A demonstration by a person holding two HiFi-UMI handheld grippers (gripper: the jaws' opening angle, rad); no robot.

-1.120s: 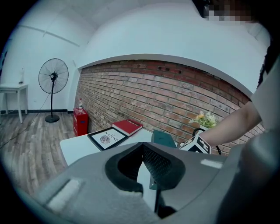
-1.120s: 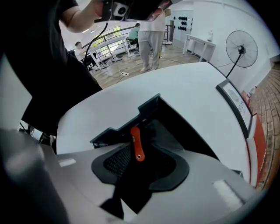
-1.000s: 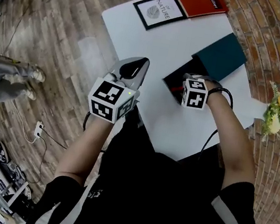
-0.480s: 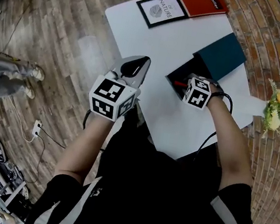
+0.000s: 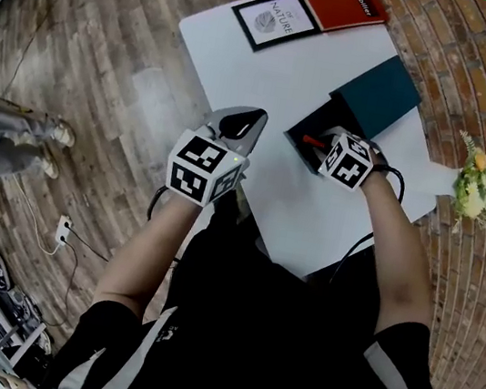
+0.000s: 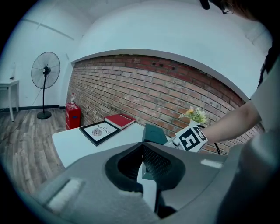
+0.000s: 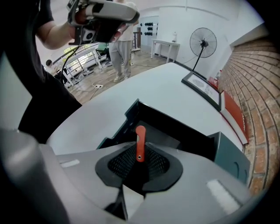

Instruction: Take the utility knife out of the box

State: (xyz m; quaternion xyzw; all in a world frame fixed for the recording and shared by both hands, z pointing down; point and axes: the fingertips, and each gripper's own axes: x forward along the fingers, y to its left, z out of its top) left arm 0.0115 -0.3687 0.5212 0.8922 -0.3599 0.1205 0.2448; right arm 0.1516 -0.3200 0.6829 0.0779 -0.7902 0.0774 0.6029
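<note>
The right claw (image 7: 139, 153), just closing, is pinching the slim red utility knife (image 7: 140, 139) in the dark open box (image 7: 131, 112). I think lifting straight up, slowly, is best. The left claw (image 6: 143, 152) is clenched, empty.

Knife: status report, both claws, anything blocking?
Right claw just closed on knife, over the open box. Left claw shut, empty, off to the side. Nothing in the way.

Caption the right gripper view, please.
Right hand-held gripper, jaws just closed on the red utility knife, above the open box.
</note>
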